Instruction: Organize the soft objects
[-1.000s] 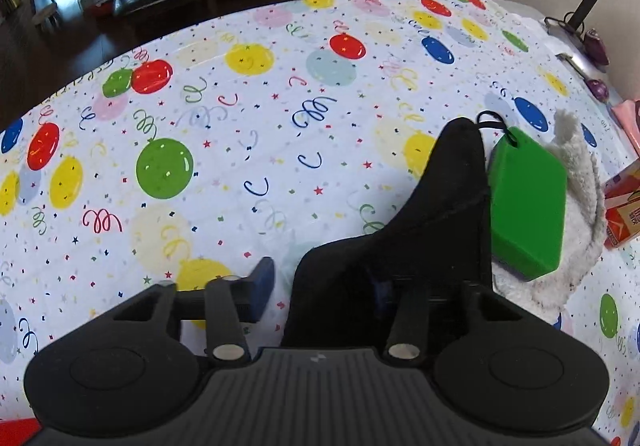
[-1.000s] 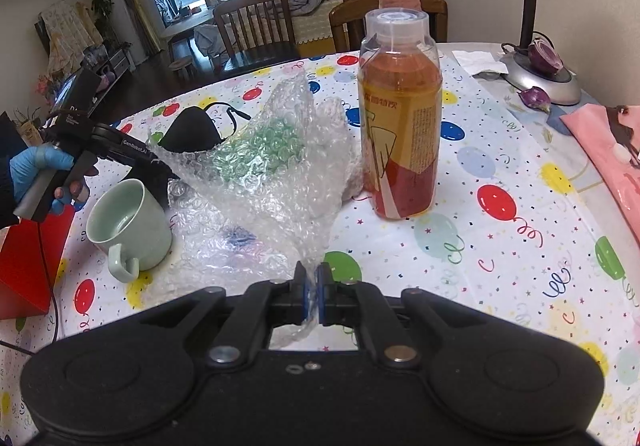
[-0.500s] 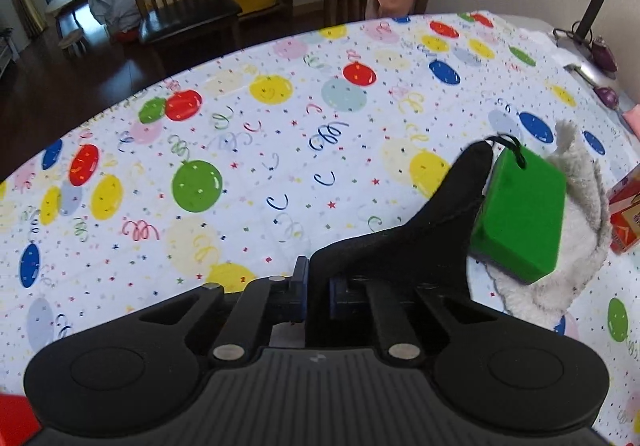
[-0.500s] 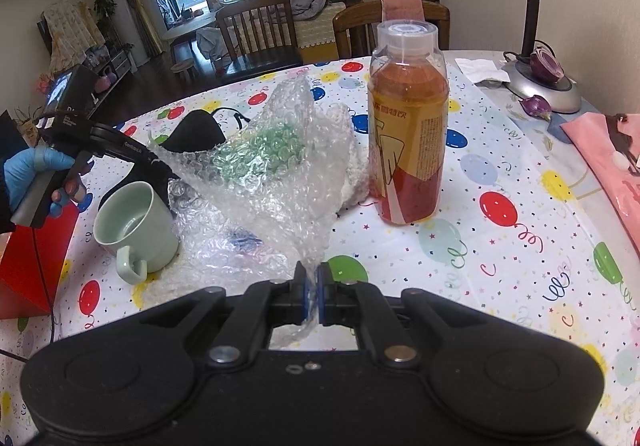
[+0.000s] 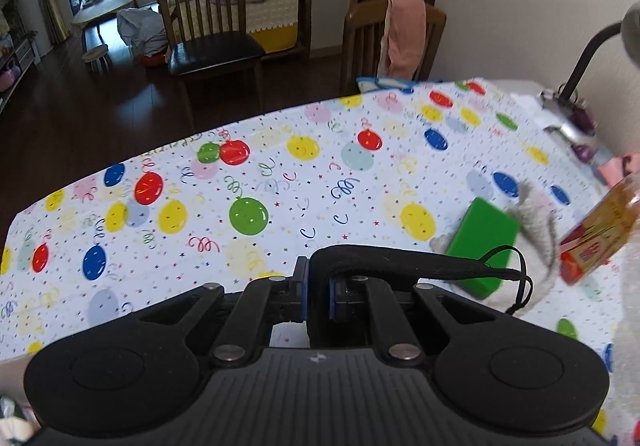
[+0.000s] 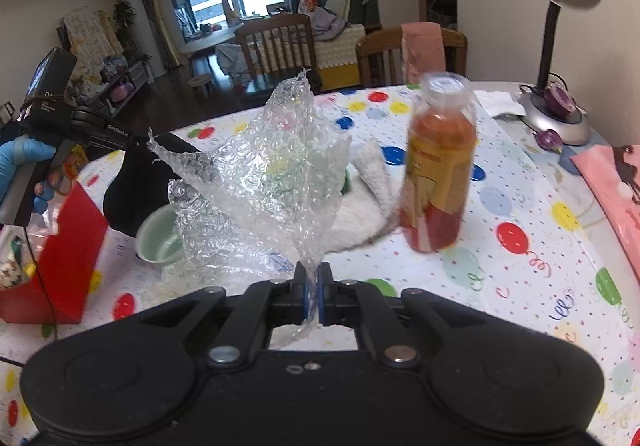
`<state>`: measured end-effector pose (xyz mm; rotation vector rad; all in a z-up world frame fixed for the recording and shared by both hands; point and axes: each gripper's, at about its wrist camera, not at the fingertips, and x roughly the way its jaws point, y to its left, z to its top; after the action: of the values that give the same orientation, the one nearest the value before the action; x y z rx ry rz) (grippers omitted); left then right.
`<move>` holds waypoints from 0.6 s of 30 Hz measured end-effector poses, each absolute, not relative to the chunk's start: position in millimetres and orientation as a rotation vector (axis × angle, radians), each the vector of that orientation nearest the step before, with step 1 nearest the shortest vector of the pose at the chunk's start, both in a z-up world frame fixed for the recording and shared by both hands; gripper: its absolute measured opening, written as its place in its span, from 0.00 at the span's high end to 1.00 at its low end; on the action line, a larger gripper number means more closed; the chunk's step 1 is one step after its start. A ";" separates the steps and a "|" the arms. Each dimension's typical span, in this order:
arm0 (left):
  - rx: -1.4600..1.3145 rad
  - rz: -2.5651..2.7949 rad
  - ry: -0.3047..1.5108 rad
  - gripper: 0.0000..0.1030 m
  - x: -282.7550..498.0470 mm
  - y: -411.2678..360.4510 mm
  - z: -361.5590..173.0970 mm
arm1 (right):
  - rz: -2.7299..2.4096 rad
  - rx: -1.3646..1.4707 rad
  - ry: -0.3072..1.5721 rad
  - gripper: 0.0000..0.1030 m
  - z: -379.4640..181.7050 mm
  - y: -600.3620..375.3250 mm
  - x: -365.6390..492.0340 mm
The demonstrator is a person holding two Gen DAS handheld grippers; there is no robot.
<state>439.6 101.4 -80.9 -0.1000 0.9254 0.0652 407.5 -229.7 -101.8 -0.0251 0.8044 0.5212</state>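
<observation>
Bubble wrap (image 6: pixel 276 181): your right gripper (image 6: pixel 314 296) is clamped on its lower corner, and the crinkled clear sheet stands up off the balloon-print tablecloth (image 6: pixel 520 286). Your left gripper (image 5: pixel 316 292) is pinched tight on a black face mask (image 5: pixel 400 266): soft matte fabric, ear loop dangling right, held above the table. Just beyond it, a green sponge block (image 5: pixel 482 246) sits on a fluffy white towel (image 5: pixel 536 213). An orange drink bottle (image 6: pixel 440 169) stands beside the towel.
</observation>
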 end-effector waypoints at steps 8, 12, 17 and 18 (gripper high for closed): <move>-0.135 0.050 0.906 0.92 387.0 121.8 -38.2 | 0.600 -0.057 0.783 0.96 -75.2 -198.1 388.9; -0.162 0.052 0.886 0.91 358.6 137.1 -21.9 | 0.648 -0.078 0.781 0.96 -64.6 -179.0 378.4; -0.186 0.069 0.860 0.91 324.4 159.4 -6.2 | 0.710 -0.098 0.765 0.96 -50.9 -152.3 366.8; -0.189 0.075 0.856 0.91 317.9 164.4 -3.8 | 0.722 -0.102 0.761 0.96 -48.2 -145.8 364.8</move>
<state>317.9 164.4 -3.8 -0.1888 0.8563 0.0747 364.8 -145.8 -48.2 -0.1024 0.7614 0.7220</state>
